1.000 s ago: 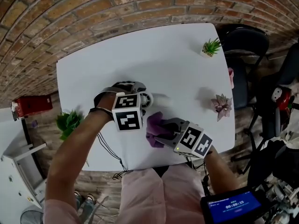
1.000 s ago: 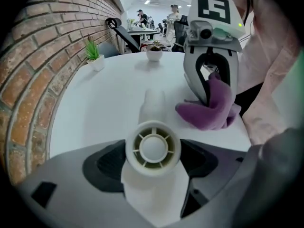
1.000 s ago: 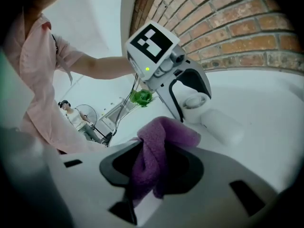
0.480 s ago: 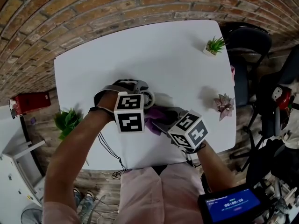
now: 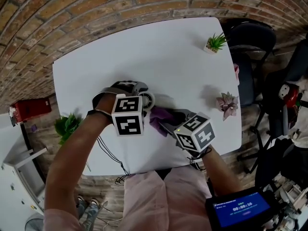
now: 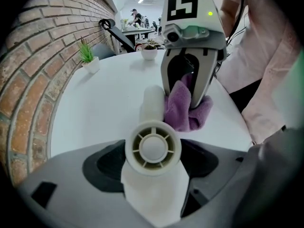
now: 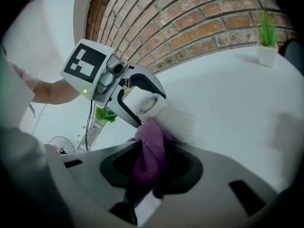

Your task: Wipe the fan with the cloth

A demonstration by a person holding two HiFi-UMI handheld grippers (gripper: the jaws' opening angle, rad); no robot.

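My left gripper (image 6: 152,175) is shut on a small cream fan (image 6: 153,147), whose round grille faces the left gripper camera. In the head view the fan (image 5: 148,100) lies low over the white table (image 5: 144,52), just ahead of the left gripper (image 5: 144,99). My right gripper (image 7: 149,175) is shut on a purple cloth (image 7: 148,156). The cloth (image 5: 161,114) presses against the right side of the fan's body (image 7: 178,122). In the left gripper view the cloth (image 6: 183,109) hangs from the right gripper (image 6: 187,96) and touches the fan's barrel.
A small potted plant (image 5: 213,43) stands at the table's far right corner. A pink succulent (image 5: 226,105) sits near the right edge. Chairs (image 5: 252,47) stand right of the table. A brick wall (image 5: 96,8) runs behind. A green plant (image 5: 67,126) is on the floor at left.
The right gripper has carried the purple cloth up and left, from near the table's front edge to against the fan. The left gripper has kept the fan almost still.
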